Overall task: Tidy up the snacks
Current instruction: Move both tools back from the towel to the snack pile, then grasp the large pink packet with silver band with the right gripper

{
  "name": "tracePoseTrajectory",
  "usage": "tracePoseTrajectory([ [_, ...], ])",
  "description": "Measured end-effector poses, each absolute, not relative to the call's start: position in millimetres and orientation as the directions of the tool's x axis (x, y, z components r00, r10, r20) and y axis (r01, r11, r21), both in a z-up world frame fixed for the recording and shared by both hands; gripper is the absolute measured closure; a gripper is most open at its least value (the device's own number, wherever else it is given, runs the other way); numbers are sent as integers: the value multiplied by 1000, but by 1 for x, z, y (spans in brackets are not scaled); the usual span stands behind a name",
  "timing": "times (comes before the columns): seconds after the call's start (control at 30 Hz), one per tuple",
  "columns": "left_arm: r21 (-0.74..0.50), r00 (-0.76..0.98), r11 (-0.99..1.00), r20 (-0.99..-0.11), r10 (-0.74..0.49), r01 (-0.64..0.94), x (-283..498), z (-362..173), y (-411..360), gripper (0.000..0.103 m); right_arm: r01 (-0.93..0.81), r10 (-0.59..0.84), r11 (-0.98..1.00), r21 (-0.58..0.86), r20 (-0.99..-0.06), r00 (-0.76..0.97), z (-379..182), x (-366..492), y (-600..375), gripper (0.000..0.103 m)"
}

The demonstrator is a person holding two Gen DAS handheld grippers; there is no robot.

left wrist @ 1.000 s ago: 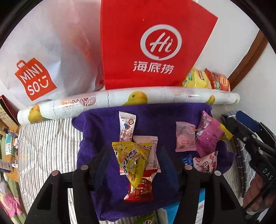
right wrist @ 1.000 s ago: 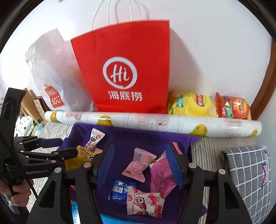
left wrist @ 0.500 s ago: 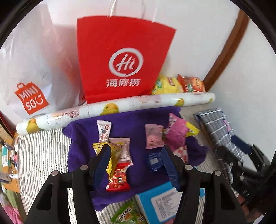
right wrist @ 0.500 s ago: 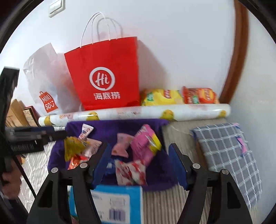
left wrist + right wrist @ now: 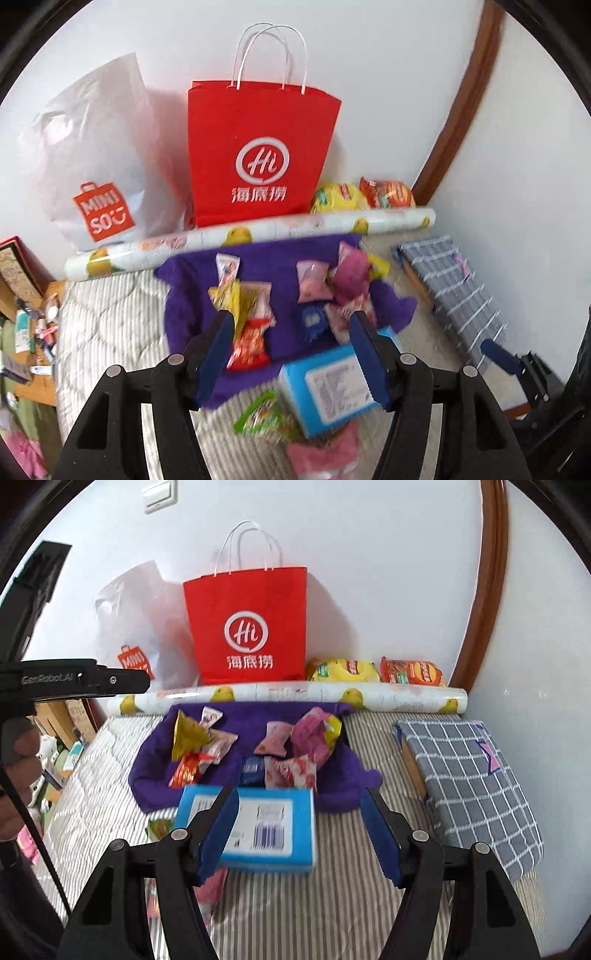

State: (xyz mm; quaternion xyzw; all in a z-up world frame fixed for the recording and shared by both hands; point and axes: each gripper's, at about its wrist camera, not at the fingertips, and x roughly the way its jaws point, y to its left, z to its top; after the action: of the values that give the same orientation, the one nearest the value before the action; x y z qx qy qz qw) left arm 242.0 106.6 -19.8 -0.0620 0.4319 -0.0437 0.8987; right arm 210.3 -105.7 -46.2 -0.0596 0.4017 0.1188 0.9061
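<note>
Several small snack packets lie on a purple cloth on the striped bed. A yellow packet and a red one form the left heap. Pink packets and a small blue one form the right heap. A blue box rests at the cloth's near edge. My left gripper hovers above cloth and box, its jaws opening with nothing held. My right gripper hangs open over the box, empty.
A red paper bag and a white plastic bag stand against the wall behind a duck-print roll. Two chip bags sit beside them. A grey checked bundle lies right. A green packet and a pink one lie nearest.
Both grippers have drawn back and up from the purple cloth, so the snacks look smaller. The blue box and nearer packets have come into view. The right jaws stand wider.
</note>
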Motion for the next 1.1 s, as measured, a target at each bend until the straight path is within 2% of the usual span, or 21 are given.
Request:
tracePoseTrajectory([
  [0.2,-103,612,994,-789,-61,-33,201,-39,121,41,-289,215,956,48,-785,580,-77,189,-94,35],
  [0.47,-162,591,975,-806,-40,-155,161,-65,163,41,-314,340,926,211,-826,449,-125,159,-77,35],
  [0.63,-162,590,973,-807,-33,-167,139,-76,173,41,-328,418,895,304,-828,373,-148,153,-55,31],
  [0.7,-146,584,976,-812,-23,-164,135,-81,175,41,-310,412,900,306,-830,376,-156,155,-47,24],
  [0.9,-110,578,978,-816,13,-177,122,-92,181,41,-304,329,927,219,-865,380,-181,161,-21,23],
  [0.93,-114,578,978,-816,8,-175,122,-94,182,41,-303,306,933,195,-872,382,-185,161,-17,25],
  [1.0,-121,573,979,-819,-4,-166,122,-99,181,41,-302,284,939,167,-872,399,-187,160,-18,40],
  [1.1,-136,572,979,-820,-25,-152,126,-108,175,41,-322,323,925,203,-867,381,-186,159,-29,47],
])
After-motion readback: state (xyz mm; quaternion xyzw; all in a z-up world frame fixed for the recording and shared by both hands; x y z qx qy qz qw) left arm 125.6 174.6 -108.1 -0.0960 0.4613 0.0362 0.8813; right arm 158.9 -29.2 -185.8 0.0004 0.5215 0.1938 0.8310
